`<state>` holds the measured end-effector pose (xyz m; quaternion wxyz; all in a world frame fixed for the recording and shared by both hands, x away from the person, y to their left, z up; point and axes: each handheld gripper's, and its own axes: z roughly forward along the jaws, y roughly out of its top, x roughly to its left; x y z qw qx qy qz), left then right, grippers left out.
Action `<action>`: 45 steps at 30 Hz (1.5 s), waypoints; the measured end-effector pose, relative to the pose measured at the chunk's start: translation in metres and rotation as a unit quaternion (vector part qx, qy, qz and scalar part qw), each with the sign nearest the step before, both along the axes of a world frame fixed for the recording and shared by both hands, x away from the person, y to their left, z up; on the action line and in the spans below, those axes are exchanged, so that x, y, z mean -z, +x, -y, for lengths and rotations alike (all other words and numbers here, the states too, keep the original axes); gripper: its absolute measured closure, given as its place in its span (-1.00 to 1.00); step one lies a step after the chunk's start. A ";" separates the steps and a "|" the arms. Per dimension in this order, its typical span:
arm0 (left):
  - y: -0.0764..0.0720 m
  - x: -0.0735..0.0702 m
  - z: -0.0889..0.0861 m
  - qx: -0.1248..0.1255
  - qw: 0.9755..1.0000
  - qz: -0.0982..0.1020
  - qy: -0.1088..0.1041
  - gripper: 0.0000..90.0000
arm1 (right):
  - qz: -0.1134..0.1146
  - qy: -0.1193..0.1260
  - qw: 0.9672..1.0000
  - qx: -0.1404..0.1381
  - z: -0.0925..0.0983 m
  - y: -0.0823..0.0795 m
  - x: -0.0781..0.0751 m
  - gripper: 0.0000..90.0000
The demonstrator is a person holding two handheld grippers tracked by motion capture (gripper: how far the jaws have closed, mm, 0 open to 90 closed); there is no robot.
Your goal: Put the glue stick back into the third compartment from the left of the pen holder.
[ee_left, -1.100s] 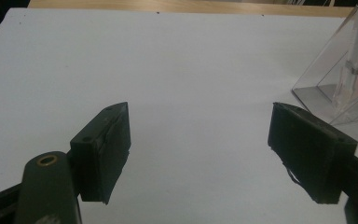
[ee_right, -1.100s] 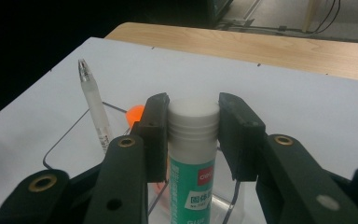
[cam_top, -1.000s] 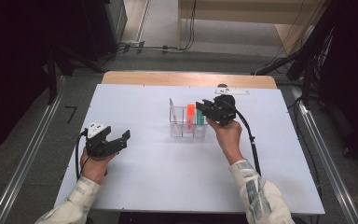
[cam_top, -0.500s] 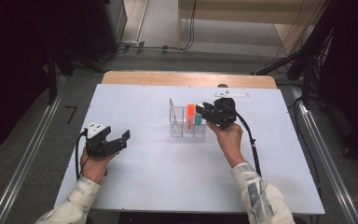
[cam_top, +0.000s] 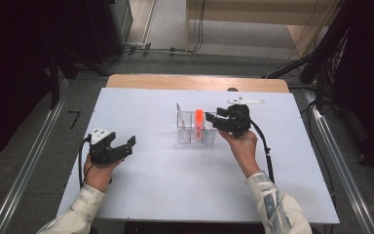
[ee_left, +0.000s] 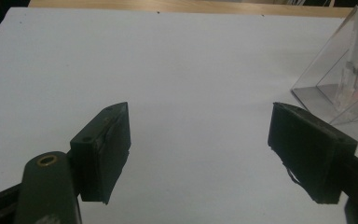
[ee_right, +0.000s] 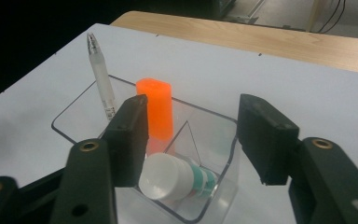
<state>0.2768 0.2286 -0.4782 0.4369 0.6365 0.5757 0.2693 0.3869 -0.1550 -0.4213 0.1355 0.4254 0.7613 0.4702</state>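
Note:
A clear organizer point(cam_top: 191, 137) stands mid-table. Its far cell holds a white pen point(ee_right: 100, 79), leaning upright. An orange block point(ee_right: 156, 109) stands in the middle cell. A teal tube with a white cap point(ee_right: 177, 177) lies tilted in the near cell. My right gripper point(ee_right: 193, 121) hovers over that cell. Its jaws have just been opening; the tube sits below and between them, untouched by either pad. From above, the right gripper point(cam_top: 213, 121) is at the organizer's right end. My left gripper point(cam_top: 126, 145) rests open and empty at the table's left; ahead of the left gripper point(ee_left: 198, 140) lies bare table.
The white tabletop point(cam_top: 175, 185) has free room in front and to the left. A wooden strip point(cam_top: 197, 82) runs along the far edge. The organizer point(ee_left: 335, 79) stands to the right of the left gripper. Cables lie on the floor beyond.
The right gripper's jaws stand wider apart than before, and the teal thing seen at their tips from above has dropped from sight. The left hand has not moved.

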 end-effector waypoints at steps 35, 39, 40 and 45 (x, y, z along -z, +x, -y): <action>-0.001 0.000 0.000 -0.008 1.000 0.001 0.000 -0.53 | 0.006 -0.055 0.998 0.004 0.049 -0.025 0.017 -0.62; -0.001 0.000 -0.001 -0.010 1.000 0.001 0.000 -0.54 | 0.018 -0.062 0.998 0.016 0.056 -0.029 0.018 -0.62; -0.001 0.000 -0.001 -0.011 1.000 0.002 -0.001 -0.54 | 0.022 -0.064 0.998 0.020 0.058 -0.031 0.018 -0.63; -0.002 0.000 -0.001 -0.012 1.000 0.002 0.000 -0.56 | 0.032 -0.067 0.997 0.037 0.068 -0.037 0.020 -0.65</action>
